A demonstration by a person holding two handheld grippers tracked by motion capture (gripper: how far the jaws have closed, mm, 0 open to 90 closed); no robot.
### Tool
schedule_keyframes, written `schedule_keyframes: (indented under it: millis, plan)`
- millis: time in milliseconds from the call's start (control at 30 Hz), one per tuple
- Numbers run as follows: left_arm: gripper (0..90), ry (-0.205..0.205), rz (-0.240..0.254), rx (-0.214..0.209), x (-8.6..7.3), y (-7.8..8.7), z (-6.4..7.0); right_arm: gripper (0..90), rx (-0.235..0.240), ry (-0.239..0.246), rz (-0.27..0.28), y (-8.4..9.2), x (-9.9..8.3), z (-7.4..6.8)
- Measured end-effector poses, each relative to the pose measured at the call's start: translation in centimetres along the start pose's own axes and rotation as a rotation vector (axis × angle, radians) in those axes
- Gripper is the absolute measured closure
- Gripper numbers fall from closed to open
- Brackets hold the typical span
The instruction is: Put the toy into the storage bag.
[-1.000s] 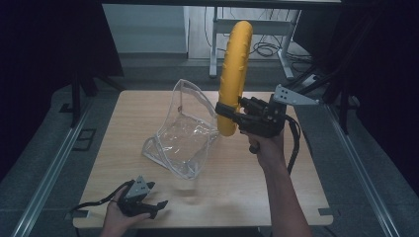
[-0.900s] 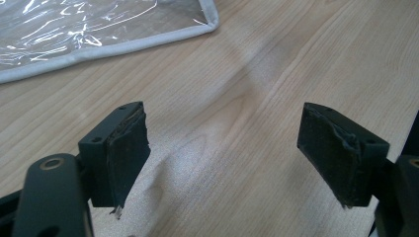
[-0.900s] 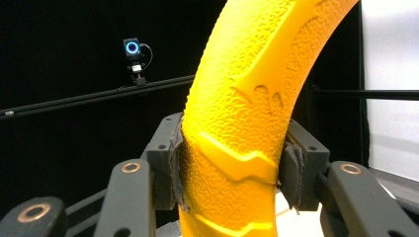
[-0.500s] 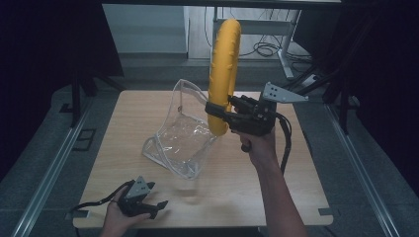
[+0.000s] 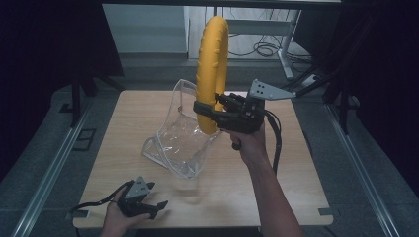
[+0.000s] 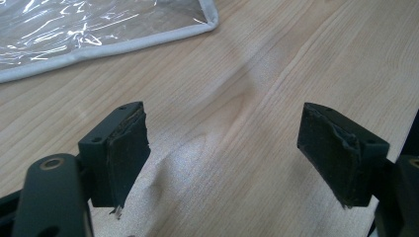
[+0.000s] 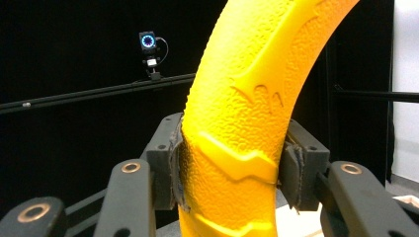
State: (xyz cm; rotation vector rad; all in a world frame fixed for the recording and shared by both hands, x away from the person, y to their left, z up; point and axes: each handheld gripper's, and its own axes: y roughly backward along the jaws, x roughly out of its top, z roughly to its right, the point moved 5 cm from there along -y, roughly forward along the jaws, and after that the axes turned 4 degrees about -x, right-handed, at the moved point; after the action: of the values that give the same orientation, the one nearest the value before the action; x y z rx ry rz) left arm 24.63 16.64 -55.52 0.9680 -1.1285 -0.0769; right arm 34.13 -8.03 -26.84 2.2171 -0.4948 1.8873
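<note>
The yellow banana (image 5: 211, 74) is pinched near its lower end by the right gripper (image 5: 210, 112), its long axis upright, directly above the clear bag (image 5: 180, 143). At 7 o'clock, the left gripper (image 5: 155, 207) is rested with jaws spread, empty.

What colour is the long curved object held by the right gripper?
Yellow, with a pebbled surface; the long curved yellow object shows best in the right gripper view.

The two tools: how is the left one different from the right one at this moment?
The left tool is open with nothing between its pads, while the right tool is shut on the yellow toy banana. The left tool sits low at the wooden table; the right tool is raised above the clear plastic bag. Both are hand-held and black.
</note>
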Motion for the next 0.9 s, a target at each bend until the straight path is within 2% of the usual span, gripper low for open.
schedule_keyframes:
  millis: [400,900]
  plan:
    - [19.7,0.0,0.0,-0.001,0.0,0.0,0.0,50.5,0.03,0.006,0.0,-1.2,0.0,-0.7]
    - [19.7,-0.002,-0.002,0.0,0.0,0.0,0.0,50.5,0.078,-0.006,-0.023,-3.5,-1.4,-1.6]
